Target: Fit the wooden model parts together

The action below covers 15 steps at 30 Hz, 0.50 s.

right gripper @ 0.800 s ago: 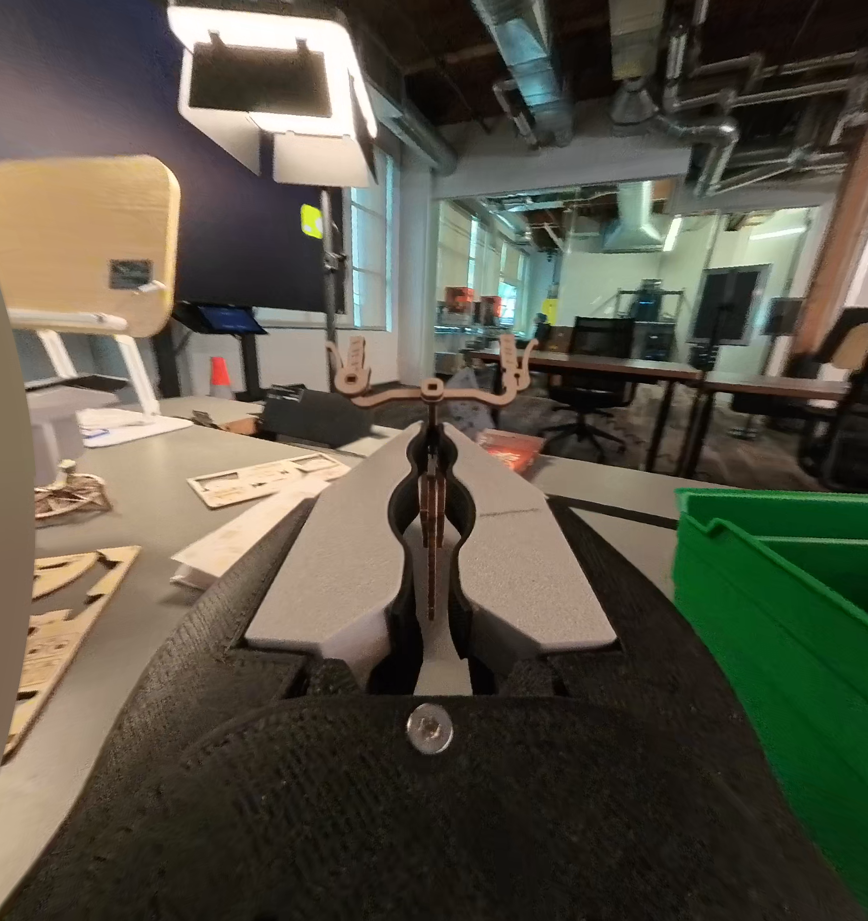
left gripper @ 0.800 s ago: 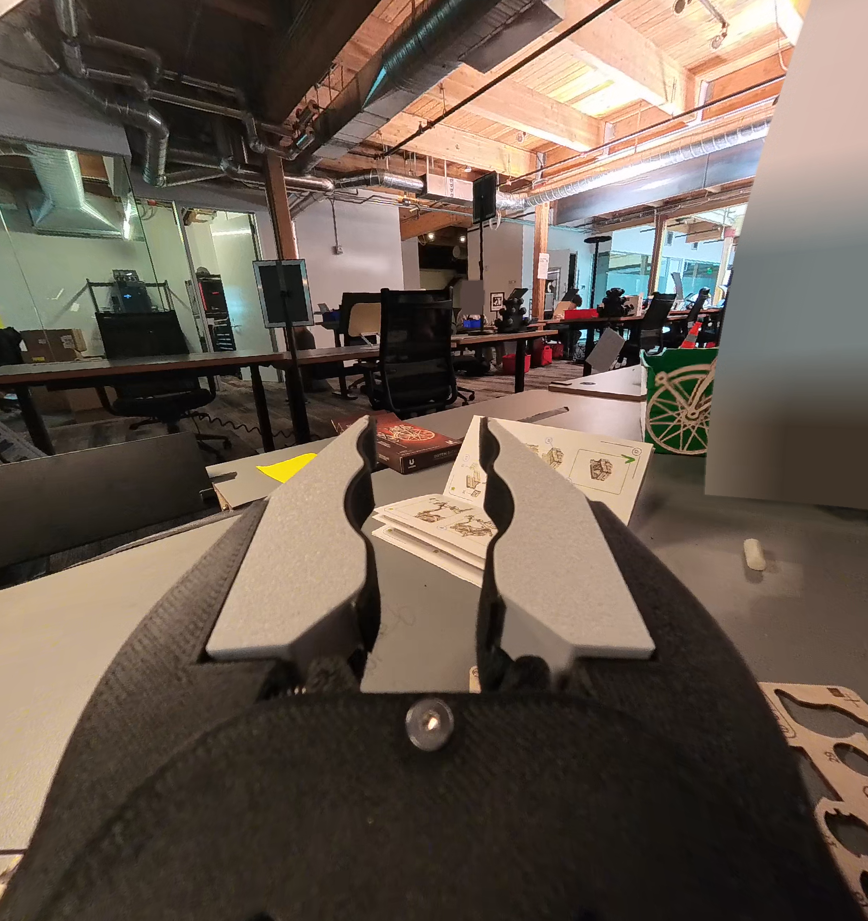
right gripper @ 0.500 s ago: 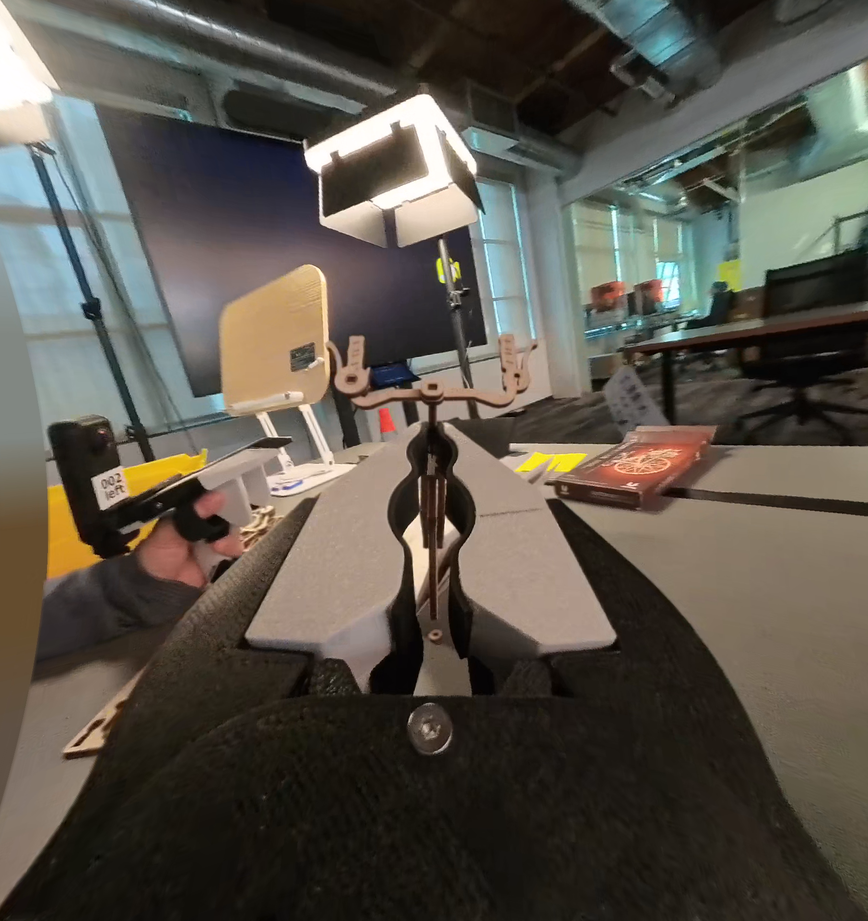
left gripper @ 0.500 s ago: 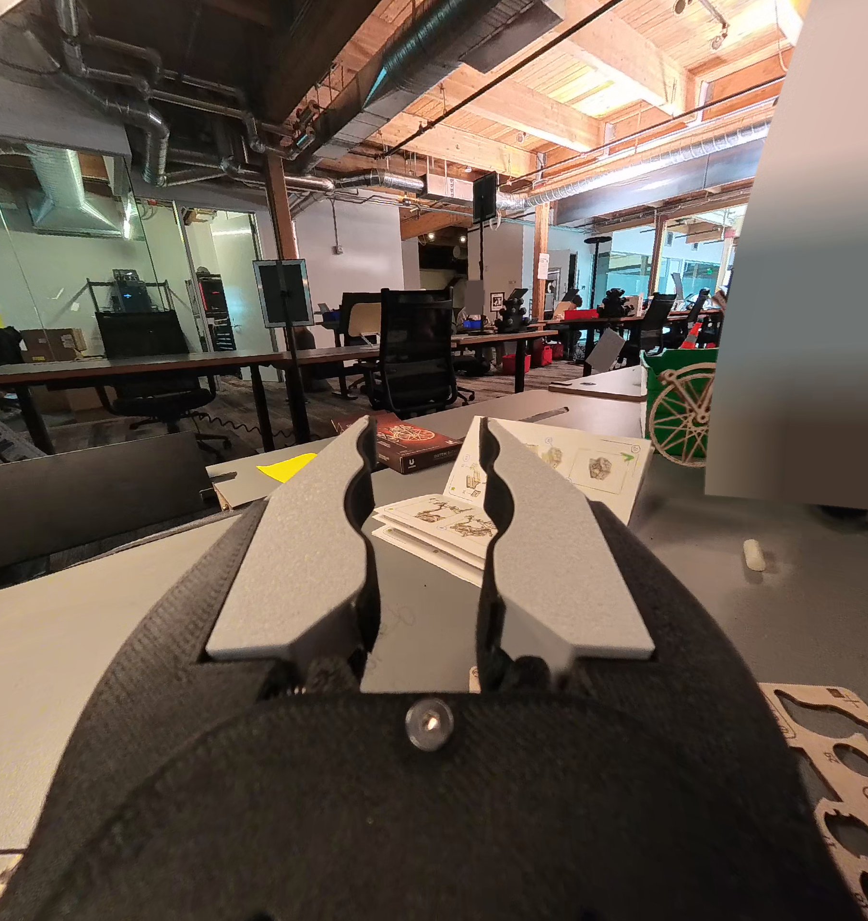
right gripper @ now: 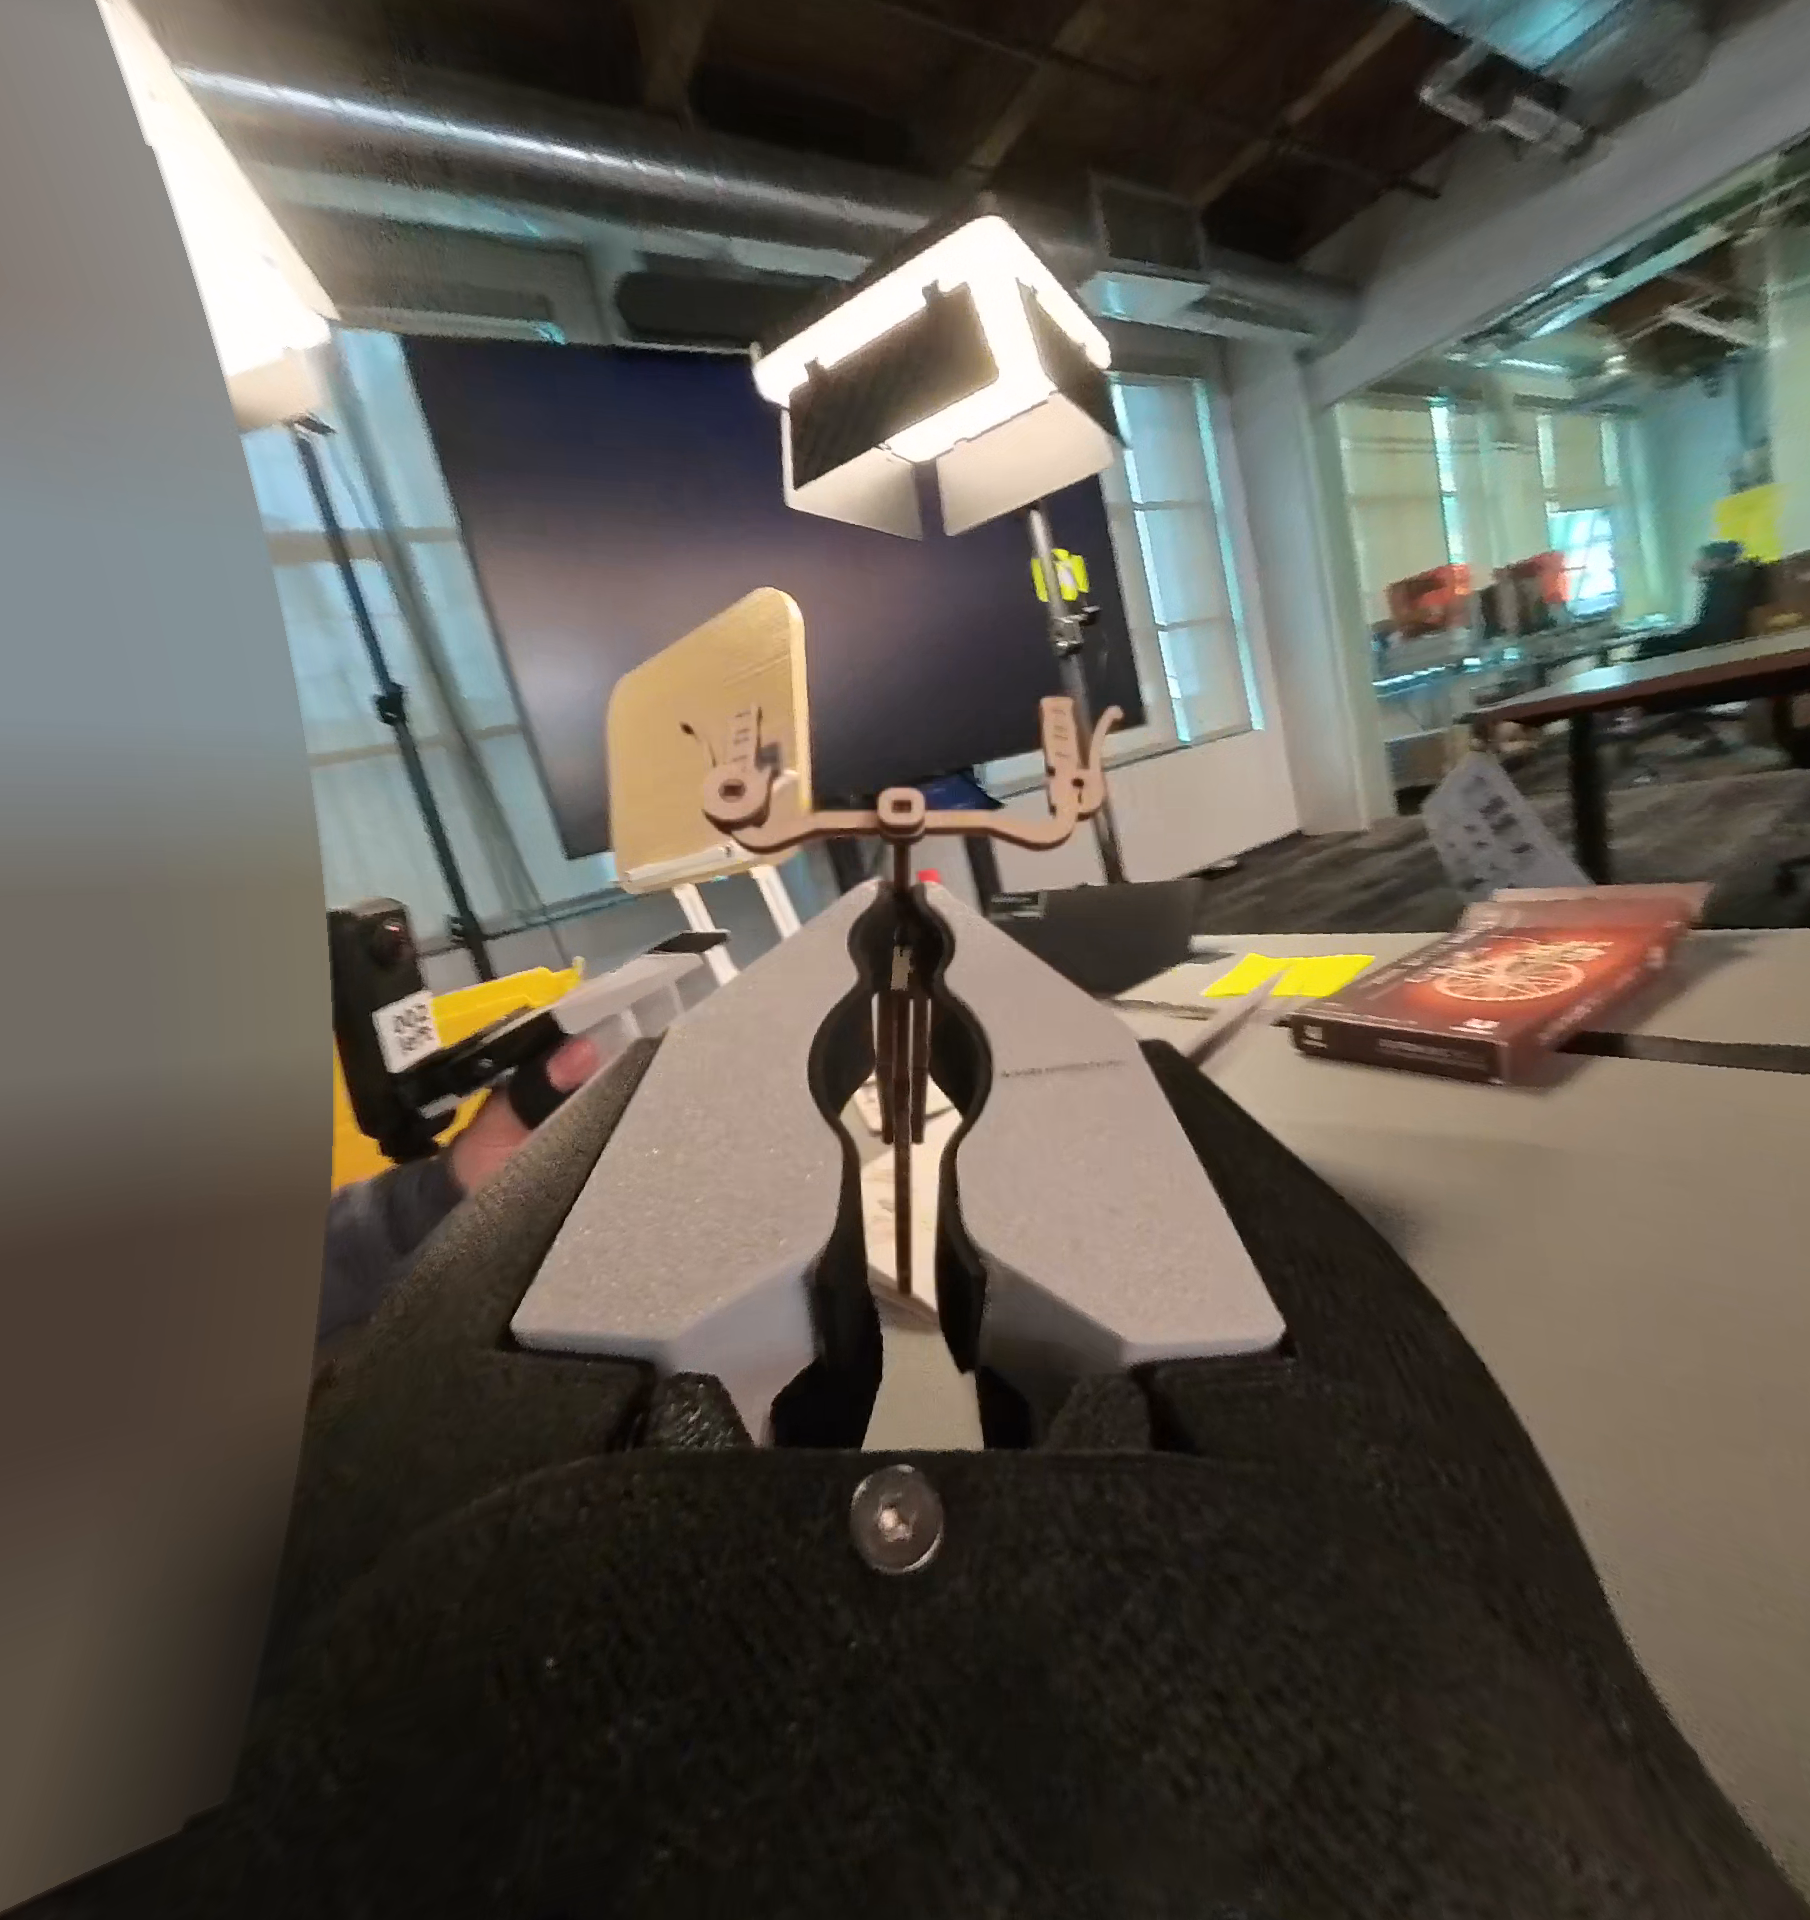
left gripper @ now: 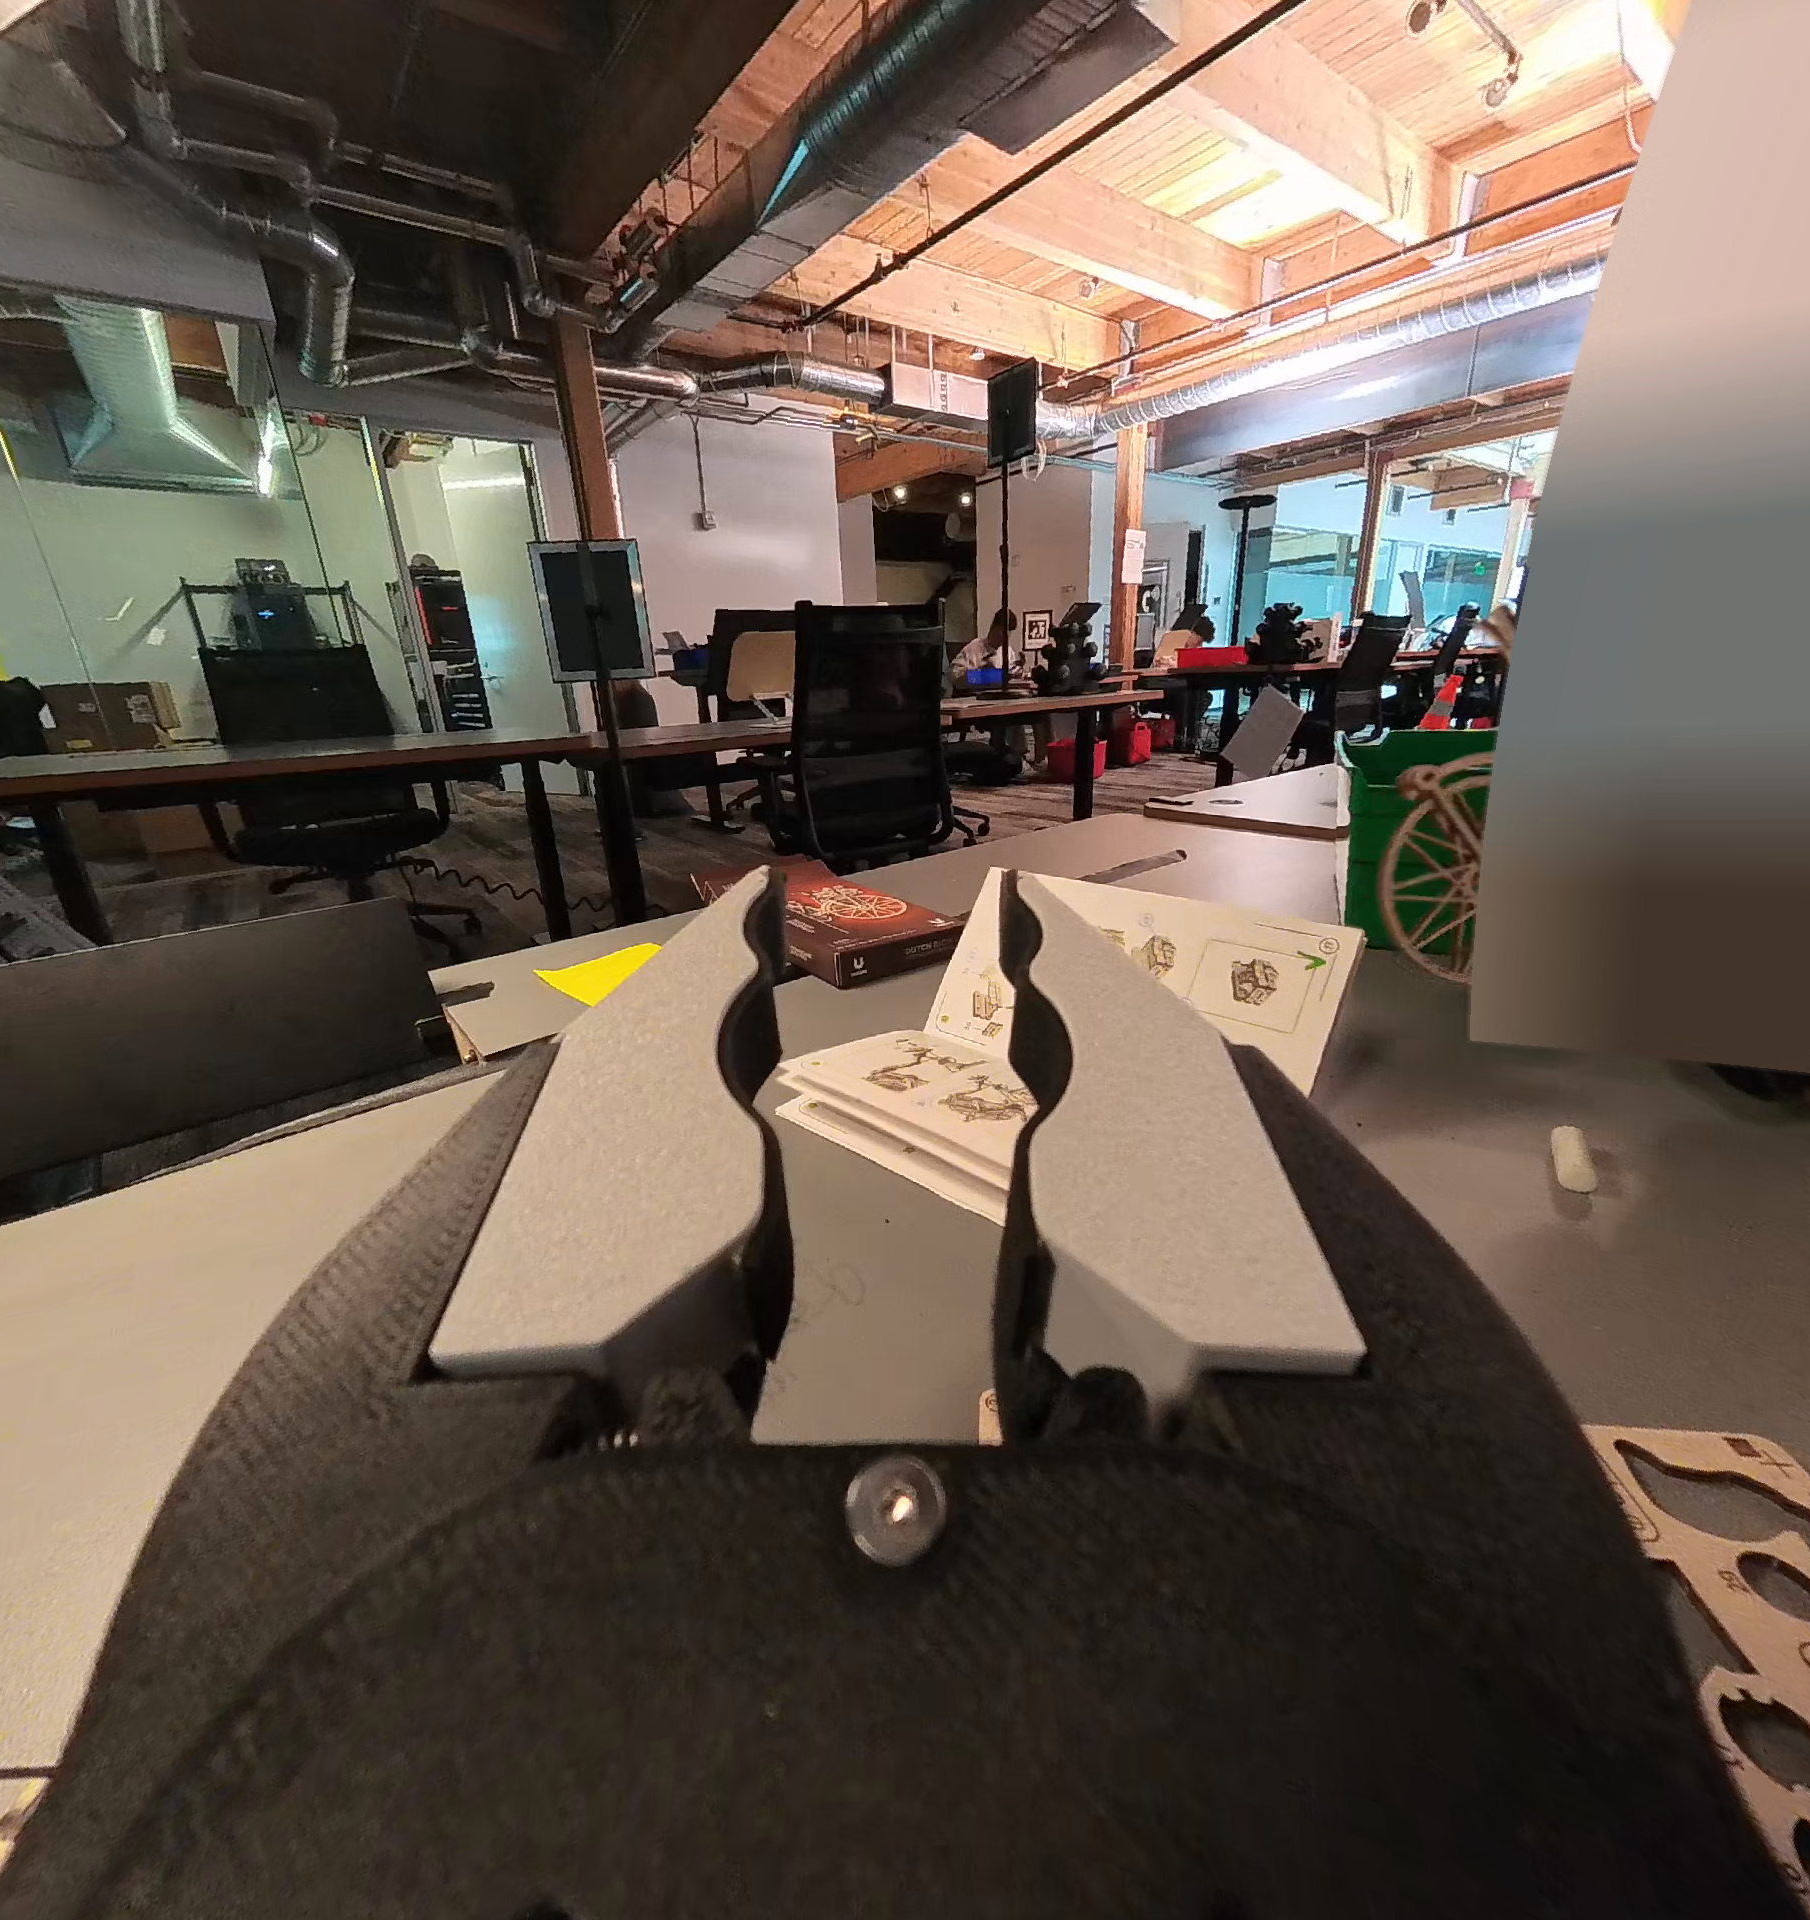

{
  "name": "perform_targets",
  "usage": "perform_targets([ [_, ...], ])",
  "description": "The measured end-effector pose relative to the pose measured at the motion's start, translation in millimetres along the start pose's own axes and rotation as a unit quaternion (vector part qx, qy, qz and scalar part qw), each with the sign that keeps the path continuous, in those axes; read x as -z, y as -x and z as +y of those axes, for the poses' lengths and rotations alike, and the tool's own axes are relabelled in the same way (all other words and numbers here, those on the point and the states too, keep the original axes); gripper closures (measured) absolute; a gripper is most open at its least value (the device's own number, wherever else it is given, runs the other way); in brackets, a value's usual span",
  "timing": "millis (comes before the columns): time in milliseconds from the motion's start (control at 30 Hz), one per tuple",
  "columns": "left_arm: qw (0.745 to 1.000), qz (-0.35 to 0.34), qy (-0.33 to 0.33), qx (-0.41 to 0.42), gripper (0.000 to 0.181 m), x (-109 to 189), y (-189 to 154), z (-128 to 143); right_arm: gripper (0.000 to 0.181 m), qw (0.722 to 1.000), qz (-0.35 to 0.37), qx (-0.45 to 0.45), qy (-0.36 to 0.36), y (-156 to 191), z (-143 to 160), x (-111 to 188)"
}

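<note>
My right gripper is shut on a thin wooden handlebar assembly. Its stem runs down between the fingers, and the bar with two brake levers sticks out past the tips. My left gripper is open and empty, resting low over the grey table. A punched-out wooden part sheet lies at the lower right of the left wrist view. A wooden bicycle wheel stands against a green bin at the right. The other gripper, held in a hand, shows at the left of the right wrist view.
Instruction booklets lie open ahead of the left gripper. A dark red kit box and yellow notes lie further on. A small white stick lies to the right. A lamp on a stand and a yellow bin stand beyond.
My right gripper has swung left with the handlebar assembly held in it; the green bin has left its view and the other gripper and kit box have come in. The left gripper has not moved.
</note>
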<state>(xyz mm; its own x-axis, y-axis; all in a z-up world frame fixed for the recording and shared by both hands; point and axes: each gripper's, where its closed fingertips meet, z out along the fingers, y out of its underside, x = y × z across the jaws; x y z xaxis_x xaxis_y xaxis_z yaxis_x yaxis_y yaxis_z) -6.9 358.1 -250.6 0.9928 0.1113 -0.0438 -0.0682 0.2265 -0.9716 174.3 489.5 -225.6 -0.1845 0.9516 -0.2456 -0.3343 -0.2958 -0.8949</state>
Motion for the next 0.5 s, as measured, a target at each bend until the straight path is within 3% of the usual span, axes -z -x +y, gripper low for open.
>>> perform_targets([
  [200,1.0,0.0,0.0,0.0,0.141,0,0,0,0.181,0.998,-0.057,-0.038,-0.007,14,0,-2],
  [500,1.0,0.0,0.0,-0.001,0.141,0,0,0,0.181,0.999,-0.042,-0.024,0.008,11,5,-3],
])
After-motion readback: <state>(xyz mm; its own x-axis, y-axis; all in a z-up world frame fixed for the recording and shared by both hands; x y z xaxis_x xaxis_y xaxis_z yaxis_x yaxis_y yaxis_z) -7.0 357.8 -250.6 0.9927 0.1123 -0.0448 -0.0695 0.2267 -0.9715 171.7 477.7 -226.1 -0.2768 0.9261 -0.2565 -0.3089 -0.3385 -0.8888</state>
